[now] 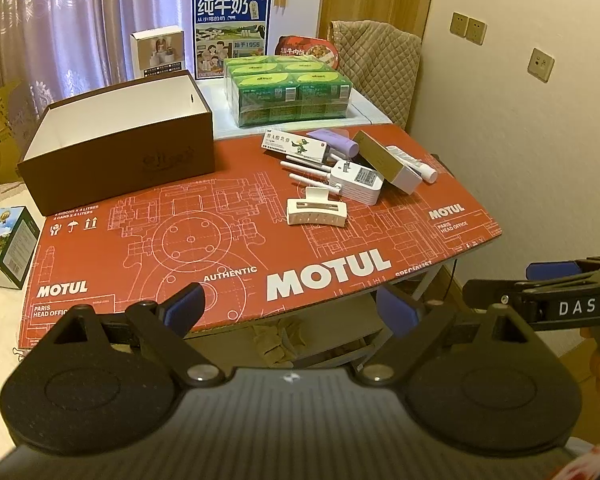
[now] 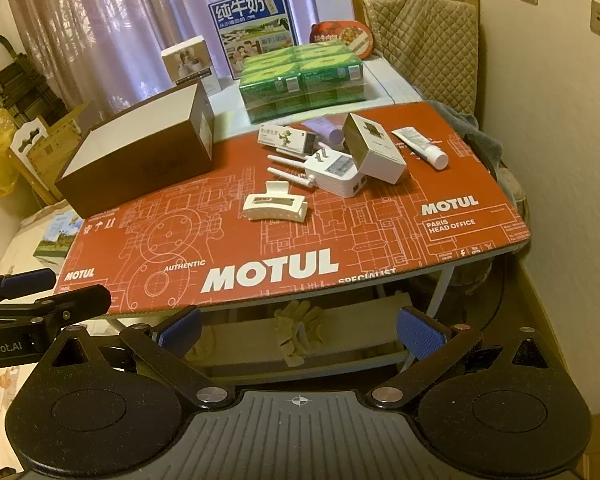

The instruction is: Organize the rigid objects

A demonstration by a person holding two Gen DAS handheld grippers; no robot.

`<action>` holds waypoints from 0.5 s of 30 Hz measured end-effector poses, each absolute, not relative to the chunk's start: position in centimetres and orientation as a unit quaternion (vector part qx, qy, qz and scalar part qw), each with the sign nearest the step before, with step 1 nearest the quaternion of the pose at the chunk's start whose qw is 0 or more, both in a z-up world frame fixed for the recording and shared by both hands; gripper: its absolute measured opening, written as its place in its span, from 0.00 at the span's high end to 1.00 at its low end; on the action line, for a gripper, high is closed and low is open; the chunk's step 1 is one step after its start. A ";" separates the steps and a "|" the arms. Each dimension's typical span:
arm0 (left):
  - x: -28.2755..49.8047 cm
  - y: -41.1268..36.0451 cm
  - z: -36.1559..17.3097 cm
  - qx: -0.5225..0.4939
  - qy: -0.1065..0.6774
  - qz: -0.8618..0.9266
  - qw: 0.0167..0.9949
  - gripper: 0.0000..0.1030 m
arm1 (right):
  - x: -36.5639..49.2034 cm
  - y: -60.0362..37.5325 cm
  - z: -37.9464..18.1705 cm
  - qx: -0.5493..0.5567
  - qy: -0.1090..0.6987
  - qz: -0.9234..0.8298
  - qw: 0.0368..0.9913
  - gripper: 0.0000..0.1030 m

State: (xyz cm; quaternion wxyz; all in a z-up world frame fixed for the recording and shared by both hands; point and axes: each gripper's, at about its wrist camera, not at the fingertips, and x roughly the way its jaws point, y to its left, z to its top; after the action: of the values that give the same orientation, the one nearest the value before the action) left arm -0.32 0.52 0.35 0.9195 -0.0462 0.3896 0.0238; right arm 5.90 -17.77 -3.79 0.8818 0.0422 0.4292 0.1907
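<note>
An open brown box [image 1: 116, 148] with a white inside sits at ten o'clock on the red printed cardboard sheet [image 1: 236, 248]. At one o'clock lies the cluster of small items: a white hair claw [image 1: 316, 210] nearest, just beside a white plug-in router [image 1: 354, 182] with antennas, then a green-printed medicine carton [image 1: 296, 147], a lilac tube [image 1: 334, 140], a white and gold box [image 1: 386, 162] leaning on the router, and a white tube [image 1: 414, 163]; whether these last two touch is hard to judge. Both tools hang short of the sheet, holding nothing: left gripper [image 1: 296, 308] spread wide, right gripper [image 2: 298, 328] likewise parted.
</note>
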 end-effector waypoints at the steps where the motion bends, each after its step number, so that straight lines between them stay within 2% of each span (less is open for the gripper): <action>1: -0.3 0.5 0.4 -0.046 0.390 0.024 0.919 0.12 | 5.9 -17.8 -3.8 0.042 0.429 0.191 0.882 0.02; 15: -0.8 0.6 0.3 -0.046 0.388 0.026 0.920 0.12 | 5.8 -17.5 -3.9 0.040 0.428 0.192 0.882 0.02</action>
State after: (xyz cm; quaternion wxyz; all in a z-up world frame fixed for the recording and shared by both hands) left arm -0.84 0.60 0.31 0.9202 -0.0461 0.3879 0.0264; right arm 5.75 -17.48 -3.92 0.8821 0.0404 0.4283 0.1917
